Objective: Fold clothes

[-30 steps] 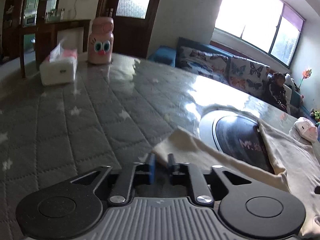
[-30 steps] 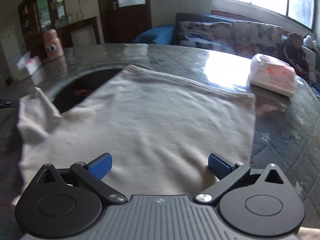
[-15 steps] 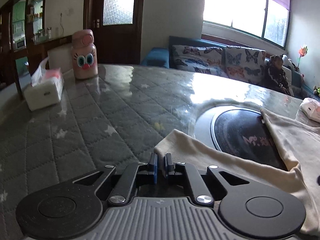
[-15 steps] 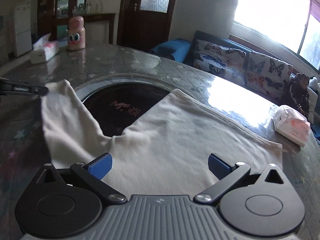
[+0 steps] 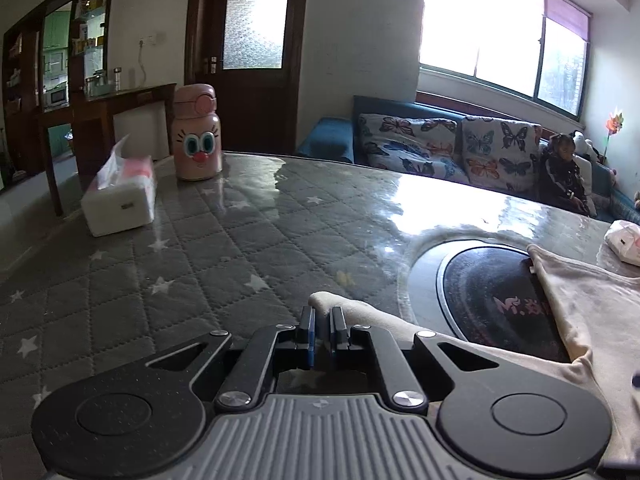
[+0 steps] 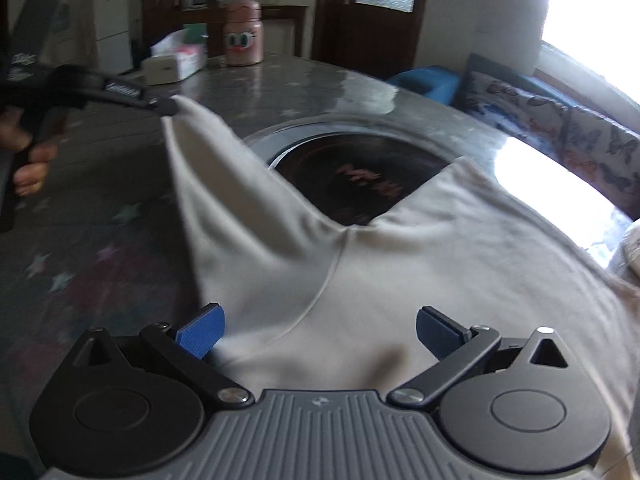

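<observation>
A cream shirt lies spread on the grey quilted table; it also shows in the left wrist view. My left gripper is shut on the end of the shirt's sleeve and holds it lifted off the table. In the right wrist view that gripper pinches the sleeve tip at the upper left. My right gripper is open and empty, just above the shirt's body near the shoulder seam.
A dark round inset sits in the table's middle, partly under the shirt. A pink cartoon bottle and a white tissue box stand at the far left. A tissue pack lies at the right edge. A sofa stands behind.
My left gripper has lifted the sleeve end higher off the table. My right gripper has swung left over the shirt, toward the sleeve and shoulder, still open.
</observation>
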### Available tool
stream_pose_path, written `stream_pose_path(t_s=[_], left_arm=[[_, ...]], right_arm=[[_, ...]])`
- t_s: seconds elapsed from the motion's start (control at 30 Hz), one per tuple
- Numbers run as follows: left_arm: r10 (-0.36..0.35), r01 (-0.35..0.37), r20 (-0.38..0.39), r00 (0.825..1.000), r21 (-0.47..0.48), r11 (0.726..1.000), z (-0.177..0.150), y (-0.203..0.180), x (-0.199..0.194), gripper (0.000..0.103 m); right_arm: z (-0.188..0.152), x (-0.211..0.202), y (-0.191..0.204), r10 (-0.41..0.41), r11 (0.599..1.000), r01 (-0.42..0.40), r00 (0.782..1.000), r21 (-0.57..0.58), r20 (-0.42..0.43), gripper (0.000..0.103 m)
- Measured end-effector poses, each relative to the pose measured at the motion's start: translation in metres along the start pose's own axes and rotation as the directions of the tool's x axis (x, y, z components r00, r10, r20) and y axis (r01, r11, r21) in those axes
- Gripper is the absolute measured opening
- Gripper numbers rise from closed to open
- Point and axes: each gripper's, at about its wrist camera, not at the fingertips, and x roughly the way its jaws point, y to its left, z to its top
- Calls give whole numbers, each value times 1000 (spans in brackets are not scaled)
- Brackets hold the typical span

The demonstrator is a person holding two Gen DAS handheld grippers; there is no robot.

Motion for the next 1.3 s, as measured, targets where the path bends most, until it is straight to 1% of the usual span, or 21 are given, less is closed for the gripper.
stream_pose_path(t_s=[0.03,0.23,0.4,0.5,0.6,0.7,0.77,0.83,0.9,0.93,1.0,1.1,1.13,1.23,1.3], left_arm=[[4,-4,1,1000,-4,1000,-1,2,-1,7],[38,-39,-23,999,-33,999,-13,15,-4,7],[61,-62,-29,998,-32,998,-18,21,-8,7],[76,-77,-34,997,-36,996,-20,26,-11,7],[92,-93,-40,995,-40,995,-25,32,-16,7],[108,-111,-59,992,-49,993,-30,39,-20,7],[116,-121,-73,991,-54,991,-34,42,-22,8],[120,-124,-77,990,-55,991,-37,43,-24,8],[116,-121,-85,990,-58,991,-36,42,-26,11],[113,-119,-90,989,-58,991,-36,42,-27,12],[117,-122,-98,988,-46,991,-35,41,-28,16],[129,-132,-93,987,-32,991,-34,39,-34,17],[130,-133,-90,987,-27,991,-33,39,-37,19],[136,-137,-81,987,-7,991,-30,36,-46,26],[117,-116,-73,991,10,993,-27,30,-53,26]], right_arm=[[-3,-2,1,18,1000,-18,1000,5,-2,103],[-14,-10,3,45,999,-45,999,17,21,103],[-27,-24,17,129,990,-127,991,-61,28,103],[-36,-37,25,197,975,-194,980,-109,26,103],[-43,-48,25,268,958,-264,963,-112,17,103],[-49,-57,21,340,935,-337,940,-108,10,103],[-50,-61,21,366,927,-364,930,-93,11,103],[-49,-68,21,376,924,-373,926,-79,30,103],[-48,-77,19,377,925,-373,924,-64,63,103],[-48,-83,16,369,929,-366,925,-52,89,103],[-50,-90,9,335,942,-335,936,-19,105,103],[-60,-93,-2,286,957,-289,955,26,77,103],[-65,-93,-5,280,958,-283,958,42,62,103],[-76,-93,-11,272,959,-273,962,73,22,103],[-83,-97,-12,281,958,-282,960,61,16,103]])
